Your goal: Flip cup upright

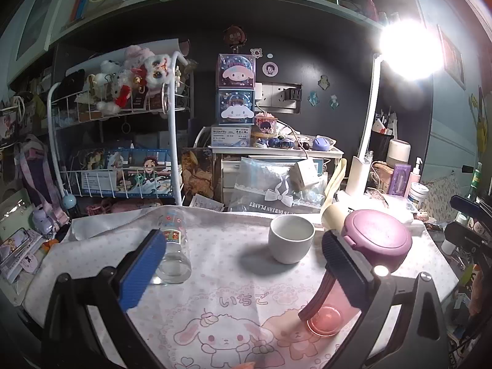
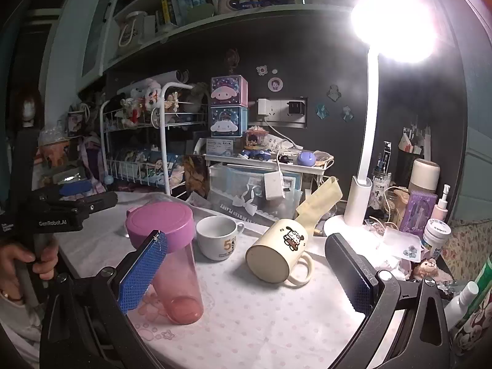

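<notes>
Through the left wrist camera, the left gripper (image 1: 243, 259) hangs above a cloth-covered table (image 1: 240, 279) with its two fingers set wide apart and nothing between them. A clear glass (image 1: 173, 246) with printed patterns stands just behind the blue-padded finger (image 1: 143, 272). A white cup (image 1: 291, 238) sits upright near the middle of the cloth, beyond the fingertips. A pink bottle (image 1: 326, 316) with a purple lid (image 1: 378, 240) stands partly hidden behind the dark finger (image 1: 344, 259); whether that finger touches it cannot be told. The cloth carries a pink rabbit print (image 1: 221, 335) close to the camera. A bright lamp (image 1: 409, 49) glares at the upper right.

Through the right wrist camera, the right gripper (image 2: 246, 269) is also spread wide and holds nothing. The cream mug (image 2: 281, 253), printed with a cartoon dog, lies on its side on the cloth between the two fingers and a little beyond them, its base turned toward the camera, its handle resting near the table and its mouth pointing away toward the lamp base (image 2: 350, 224). The same pink bottle (image 2: 178, 279) stands upright just behind the blue-padded finger (image 2: 143, 273). The white cup (image 2: 216, 240), upright with its handle to the right, stands between the bottle and the mug. At the far left a hand (image 2: 27, 261) grips the handle of the other gripper tool (image 2: 58, 212).
</notes>
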`<state>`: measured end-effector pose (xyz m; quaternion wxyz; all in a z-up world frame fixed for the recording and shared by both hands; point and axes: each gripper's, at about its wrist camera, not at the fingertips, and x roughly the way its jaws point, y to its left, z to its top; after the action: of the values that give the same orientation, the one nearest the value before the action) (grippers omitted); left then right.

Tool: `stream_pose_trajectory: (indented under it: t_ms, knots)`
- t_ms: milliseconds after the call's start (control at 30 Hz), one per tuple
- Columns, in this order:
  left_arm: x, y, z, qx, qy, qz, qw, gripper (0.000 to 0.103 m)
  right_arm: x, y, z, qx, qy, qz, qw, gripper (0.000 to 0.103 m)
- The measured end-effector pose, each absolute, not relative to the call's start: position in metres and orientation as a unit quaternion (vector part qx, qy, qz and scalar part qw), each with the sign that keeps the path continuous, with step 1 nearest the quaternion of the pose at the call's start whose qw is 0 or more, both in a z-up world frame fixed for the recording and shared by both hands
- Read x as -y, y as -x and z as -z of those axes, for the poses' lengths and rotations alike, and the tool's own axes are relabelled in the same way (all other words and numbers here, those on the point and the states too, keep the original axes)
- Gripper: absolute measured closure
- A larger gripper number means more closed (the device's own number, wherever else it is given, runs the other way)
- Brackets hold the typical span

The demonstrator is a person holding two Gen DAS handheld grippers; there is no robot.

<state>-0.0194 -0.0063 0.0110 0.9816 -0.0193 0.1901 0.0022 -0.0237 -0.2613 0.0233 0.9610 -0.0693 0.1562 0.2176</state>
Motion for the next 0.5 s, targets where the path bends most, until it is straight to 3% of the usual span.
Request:
stream_pose_trajectory:
  t_ms: [500]
  knots:
    - [0.0049,0.0199,-0.0111,-0.192,0.018,-0.004,0.981,0.002,0.2592,0.0252,-0.0256,-0.155,0.063,-0.23,0.959,0.001]
